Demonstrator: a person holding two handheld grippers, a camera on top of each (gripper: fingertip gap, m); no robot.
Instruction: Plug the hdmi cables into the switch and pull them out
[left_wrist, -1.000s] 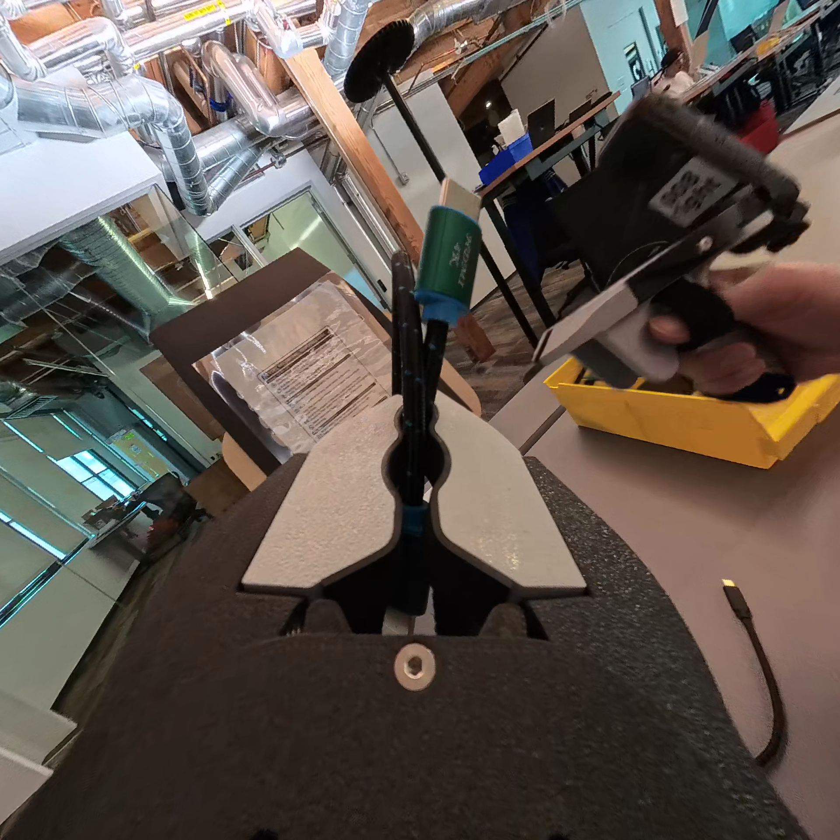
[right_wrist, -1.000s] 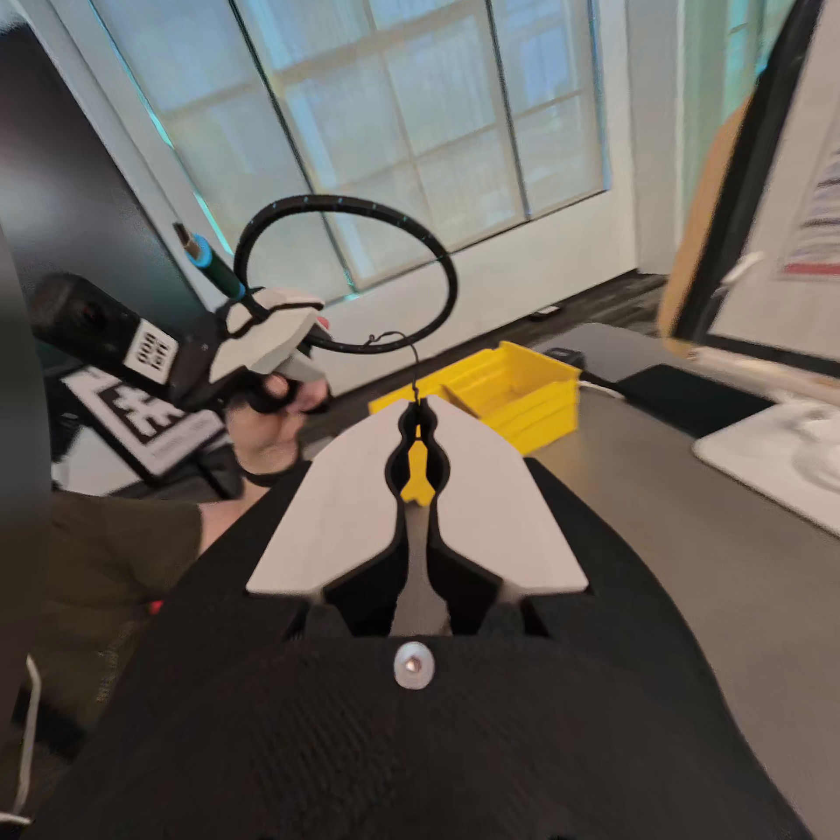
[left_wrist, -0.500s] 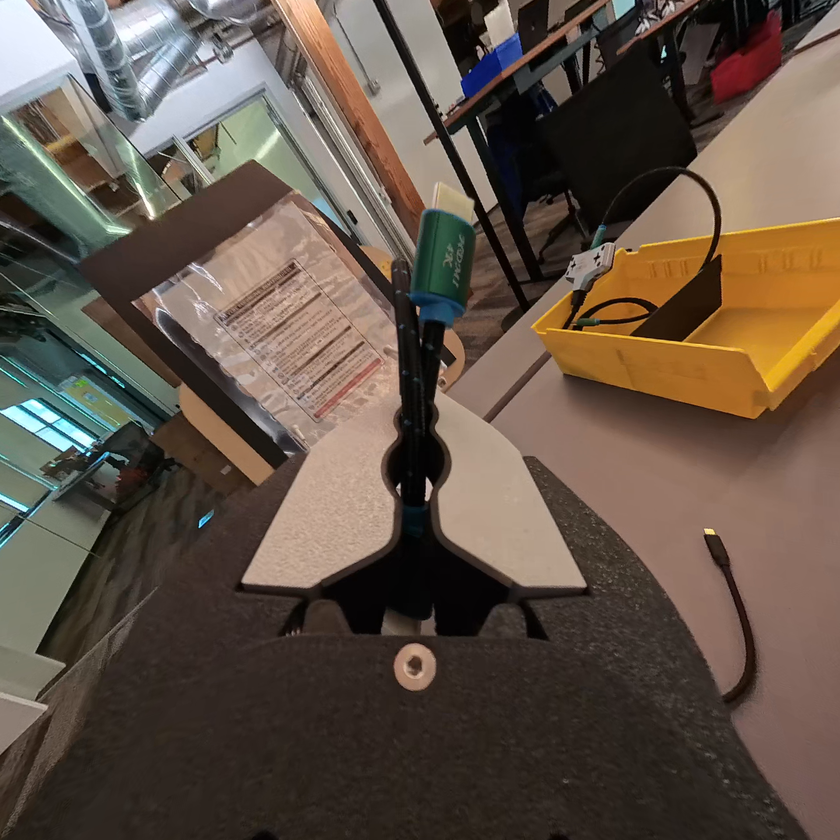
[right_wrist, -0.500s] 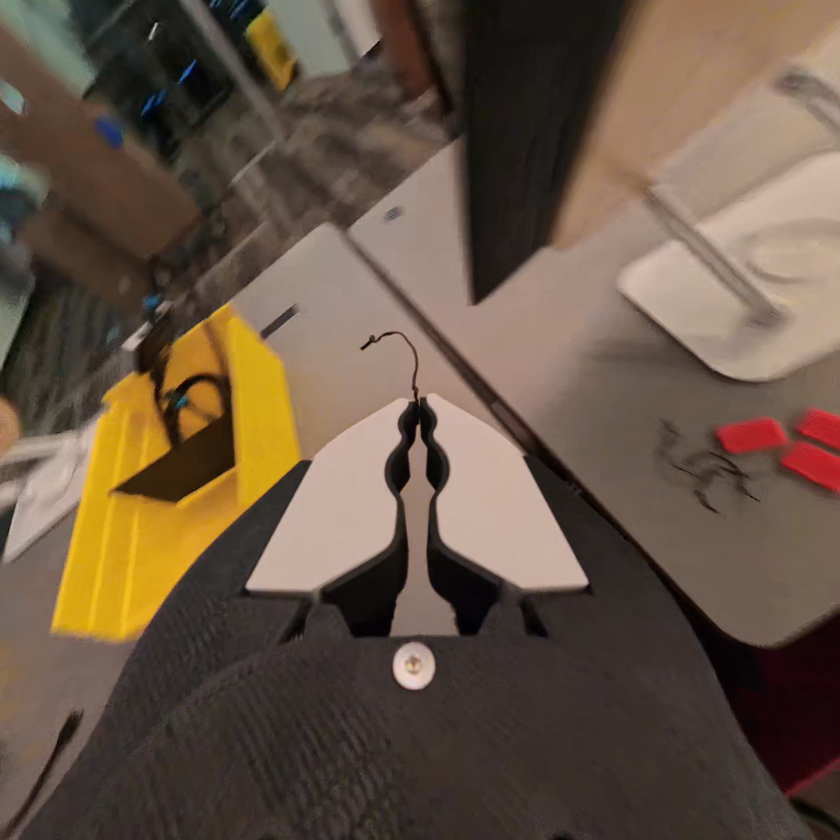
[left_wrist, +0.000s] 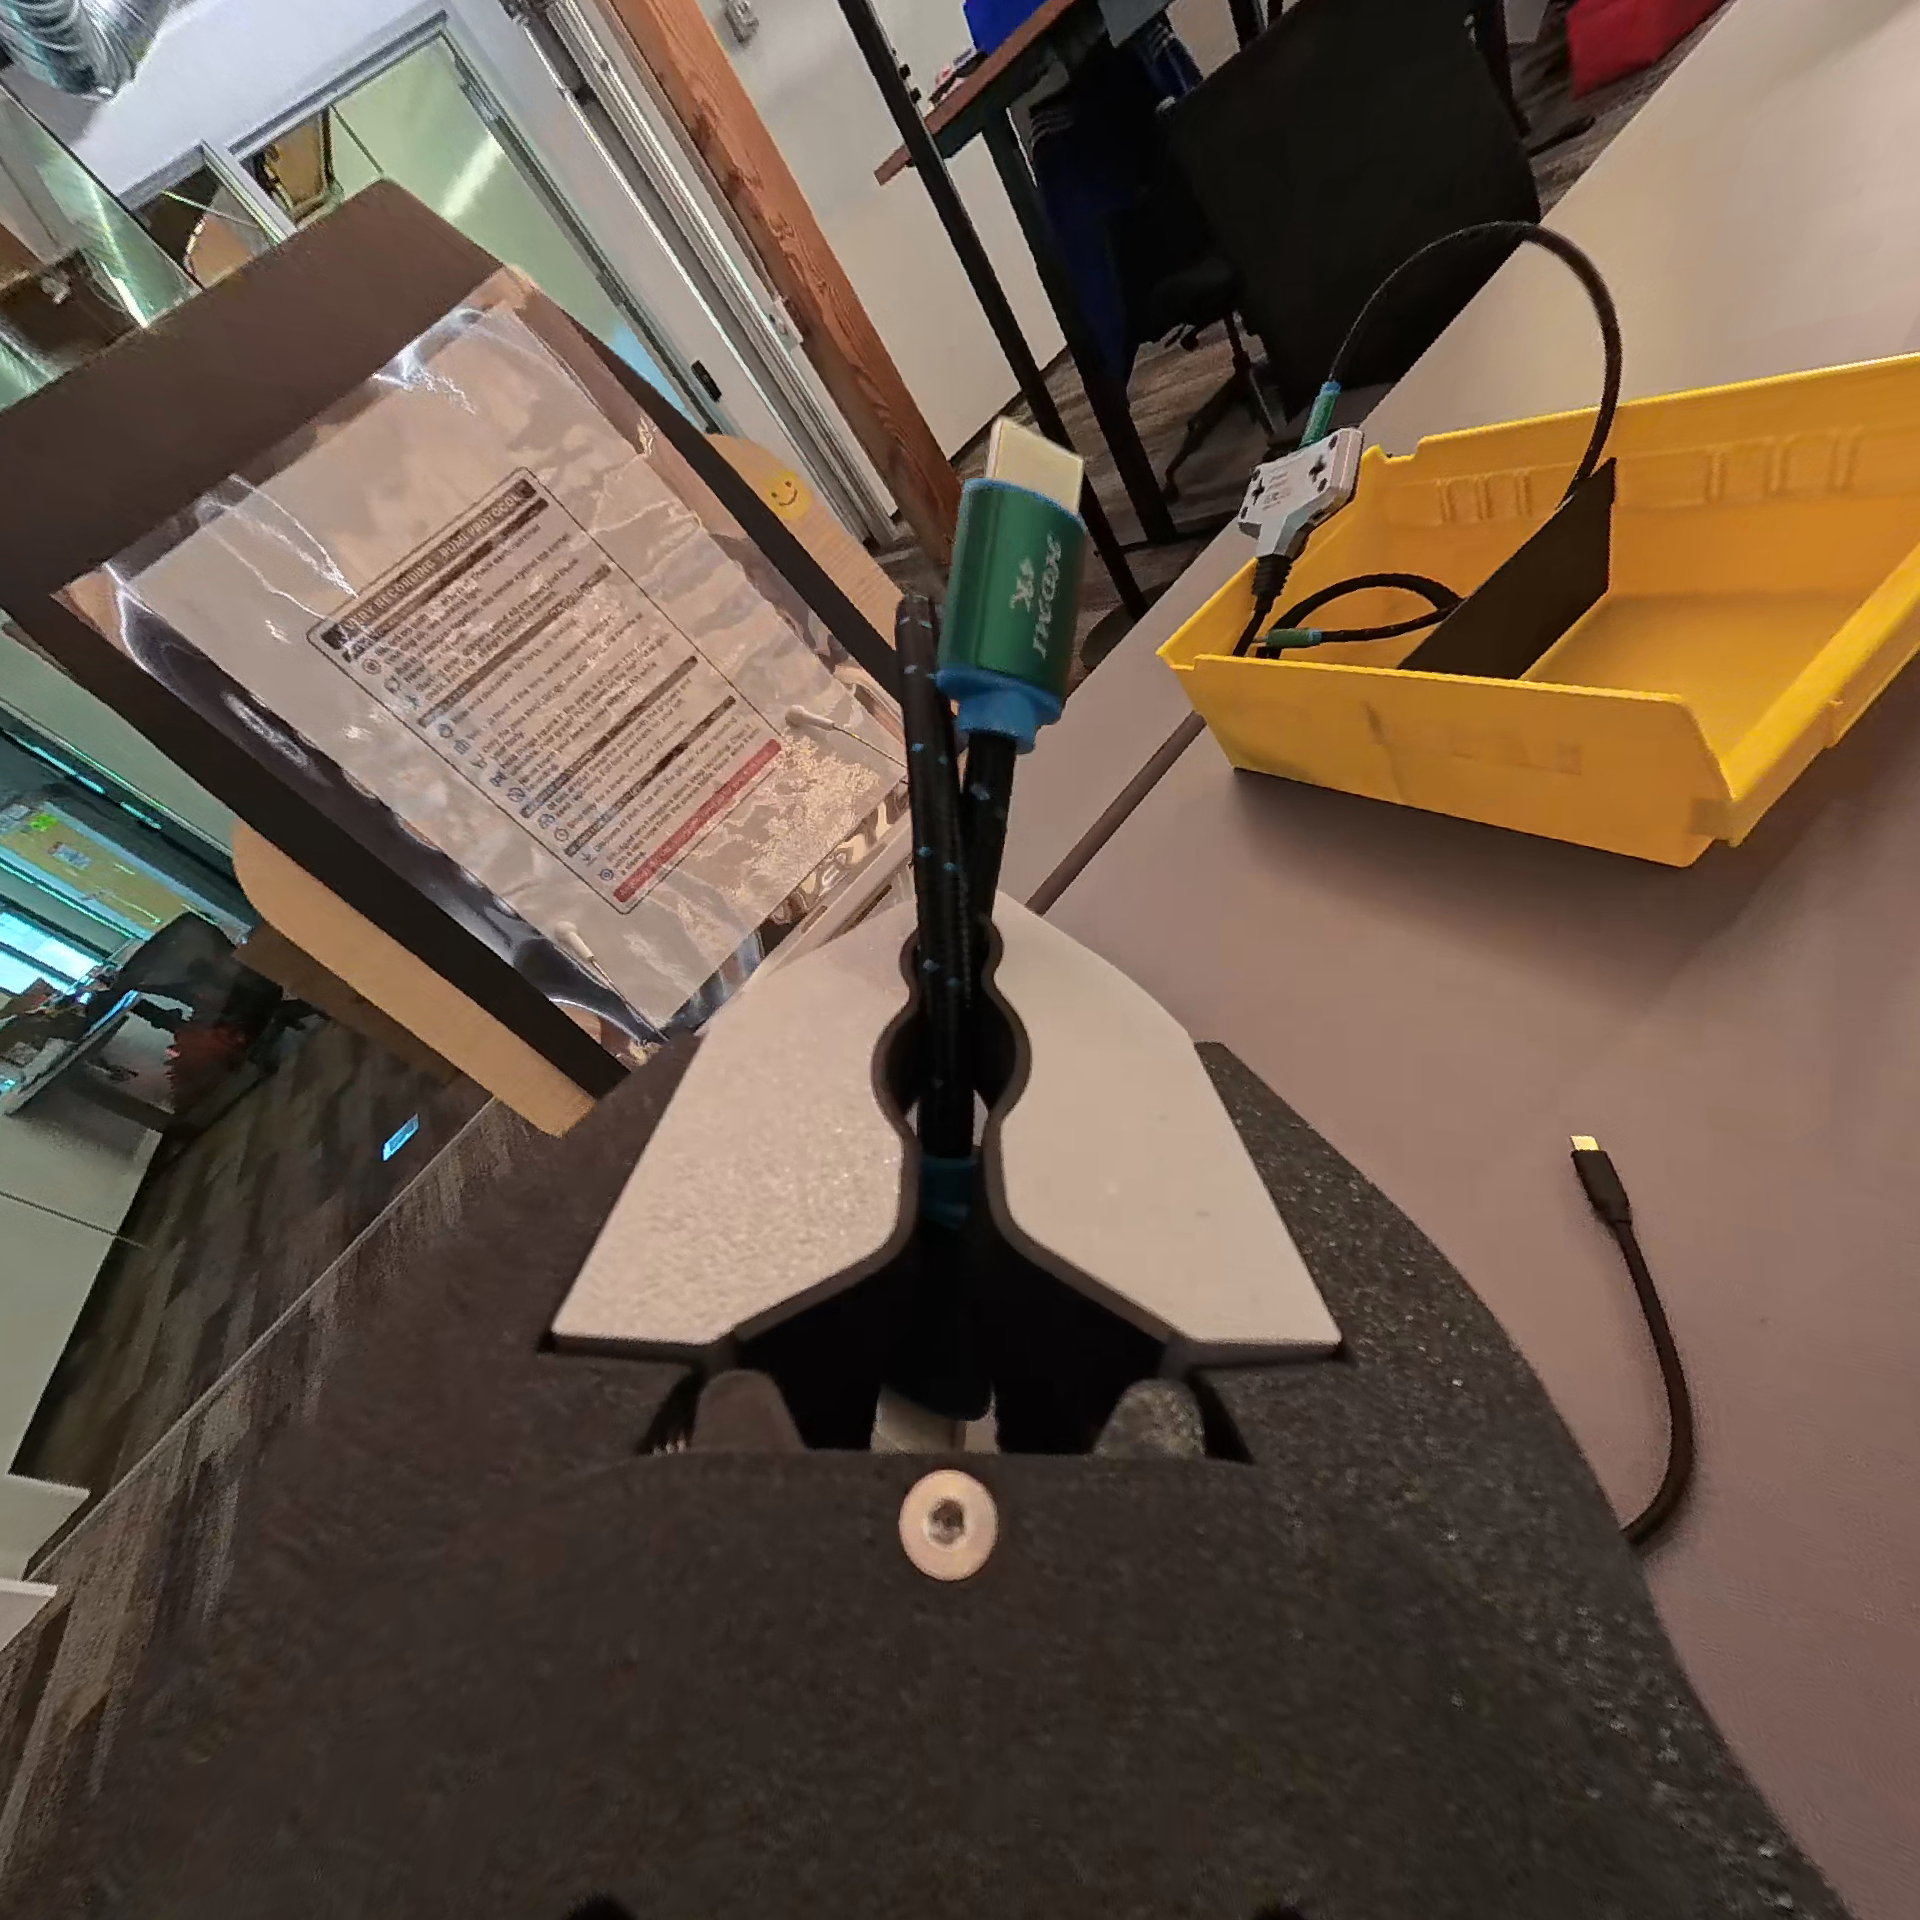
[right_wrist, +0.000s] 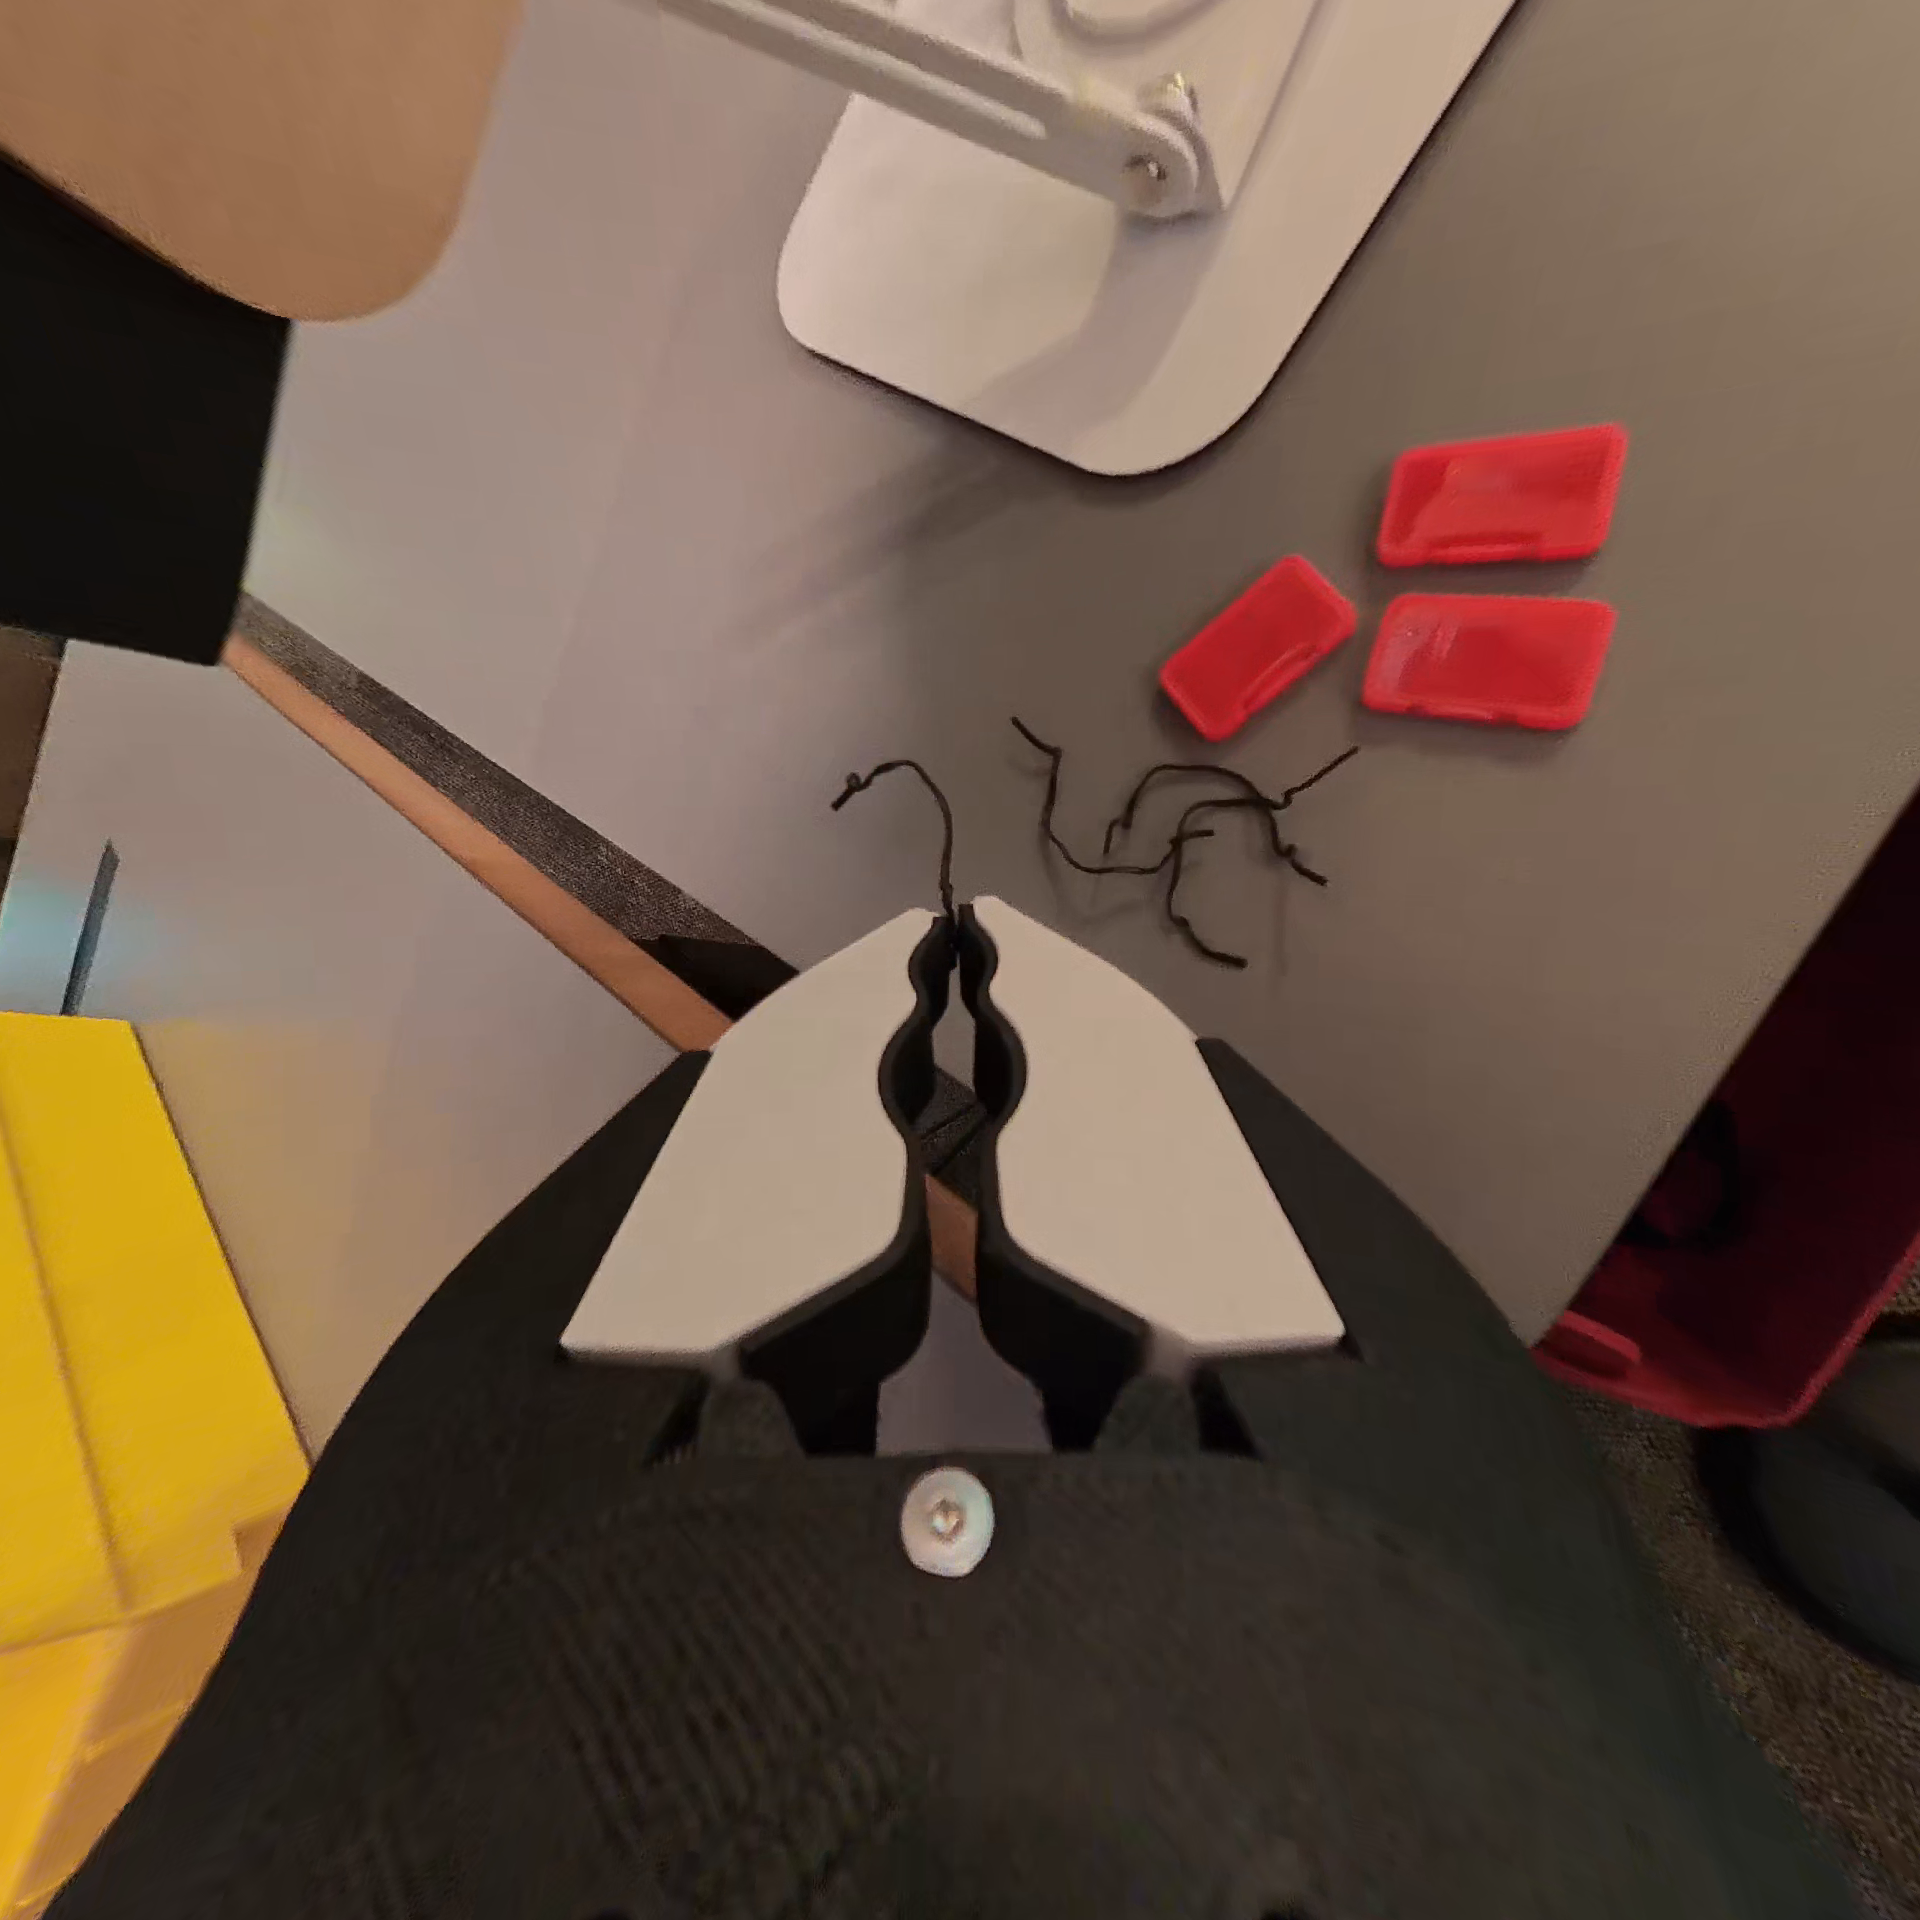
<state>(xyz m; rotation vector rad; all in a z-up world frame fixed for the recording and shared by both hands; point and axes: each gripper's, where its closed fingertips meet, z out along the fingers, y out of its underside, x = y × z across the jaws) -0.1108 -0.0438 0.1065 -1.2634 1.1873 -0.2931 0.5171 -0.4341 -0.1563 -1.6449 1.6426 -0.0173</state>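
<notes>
My left gripper (left_wrist: 951, 935) is shut on a folded black braided HDMI cable (left_wrist: 940, 883). Its green plug (left_wrist: 1013, 592) with a blue collar and metal tip sticks up past the fingertips. A small white switch (left_wrist: 1299, 488) leans on the far left rim of a yellow bin (left_wrist: 1455, 727), with another braided cable (left_wrist: 1558, 281) plugged into it and looping into the bin. My right gripper (right_wrist: 958, 914) is shut on a thin black thread (right_wrist: 914, 805) that curls up from the fingertips, above a grey table (right_wrist: 623, 520).
A black cable with a small plug (left_wrist: 1636, 1309) lies on the grey table at right. A board with a plastic-covered sheet (left_wrist: 499, 665) stands at left. Loose black threads (right_wrist: 1184, 821), three red plastic pieces (right_wrist: 1455, 613), a white stand base (right_wrist: 1039, 260) and the yellow bin (right_wrist: 94, 1299) show in the right wrist view. Tip to tip, the grippers are about 80 cm apart.
The left gripper tilted down from the ceiling to the table and bin, still holding the cable. The right gripper swung away from the left one and the window to look down at the table with the threads.
</notes>
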